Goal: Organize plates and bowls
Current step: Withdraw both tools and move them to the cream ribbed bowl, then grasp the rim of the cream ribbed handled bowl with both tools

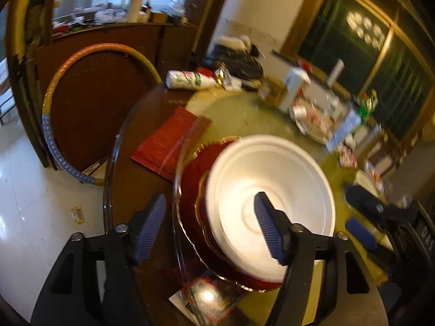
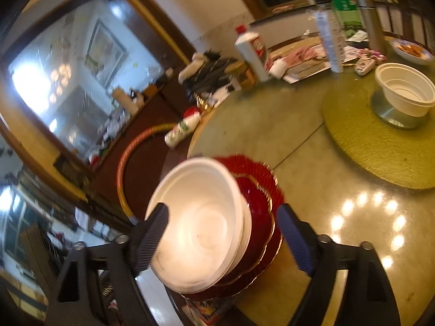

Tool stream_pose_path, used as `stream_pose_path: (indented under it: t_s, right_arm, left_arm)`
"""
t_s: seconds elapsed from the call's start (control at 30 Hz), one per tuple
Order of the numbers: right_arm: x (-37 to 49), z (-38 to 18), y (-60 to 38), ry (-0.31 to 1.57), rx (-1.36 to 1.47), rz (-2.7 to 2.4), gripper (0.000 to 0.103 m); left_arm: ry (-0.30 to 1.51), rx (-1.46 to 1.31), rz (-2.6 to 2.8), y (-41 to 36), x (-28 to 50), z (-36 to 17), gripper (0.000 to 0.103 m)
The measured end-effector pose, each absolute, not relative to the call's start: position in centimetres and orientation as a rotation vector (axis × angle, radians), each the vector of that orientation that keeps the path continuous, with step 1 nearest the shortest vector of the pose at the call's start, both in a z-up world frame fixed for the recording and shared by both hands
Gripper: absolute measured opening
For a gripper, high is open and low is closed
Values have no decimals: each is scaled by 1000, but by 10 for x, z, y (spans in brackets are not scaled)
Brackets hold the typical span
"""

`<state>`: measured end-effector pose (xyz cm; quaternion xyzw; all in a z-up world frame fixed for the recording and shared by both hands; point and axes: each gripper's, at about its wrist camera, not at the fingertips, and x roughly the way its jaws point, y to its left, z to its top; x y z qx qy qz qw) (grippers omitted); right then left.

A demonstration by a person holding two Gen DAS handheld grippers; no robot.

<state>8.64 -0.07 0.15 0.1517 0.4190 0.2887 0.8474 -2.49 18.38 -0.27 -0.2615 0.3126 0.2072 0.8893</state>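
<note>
A white foam bowl (image 1: 272,190) sits on a stack of red gold-rimmed plates (image 1: 193,179) near the round table's edge. My left gripper (image 1: 210,229) is open, its fingers on either side of the stack's left rim, one finger over the bowl. In the right wrist view the same bowl (image 2: 198,222) and red plates (image 2: 261,198) lie between the fingers of my open right gripper (image 2: 225,239). A second stack of white bowls (image 2: 402,92) stands on a metal stand at the far right. My right gripper also shows in the left wrist view (image 1: 361,220), at the right.
A green round mat (image 2: 380,146) lies under the metal stand. A red pouch (image 1: 168,138) lies on the table. Bottles (image 1: 190,80), boxes and clutter crowd the far side. A hoop (image 1: 54,125) leans by the cabinet. A plate of food (image 2: 410,50) sits far right.
</note>
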Motion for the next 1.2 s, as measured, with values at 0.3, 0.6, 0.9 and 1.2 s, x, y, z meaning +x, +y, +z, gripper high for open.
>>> stream_pose_path:
  t_s: [0.3,0.6,0.9,1.2]
  right_arm:
    - [97,4,-48,880,443,554,95]
    - [108,6,-116,872,477,486,95]
    - [170,3,-227,918,683,295,96]
    - [246,-16,-290,1015,782,153,89]
  left_arm:
    - [501,-591,431,174,-31,24,83]
    - [604,-418,211,96,21,33,83]
    - [777,-357,29,7,120,33,83]
    - [920,-374,27,-51,226,5,83]
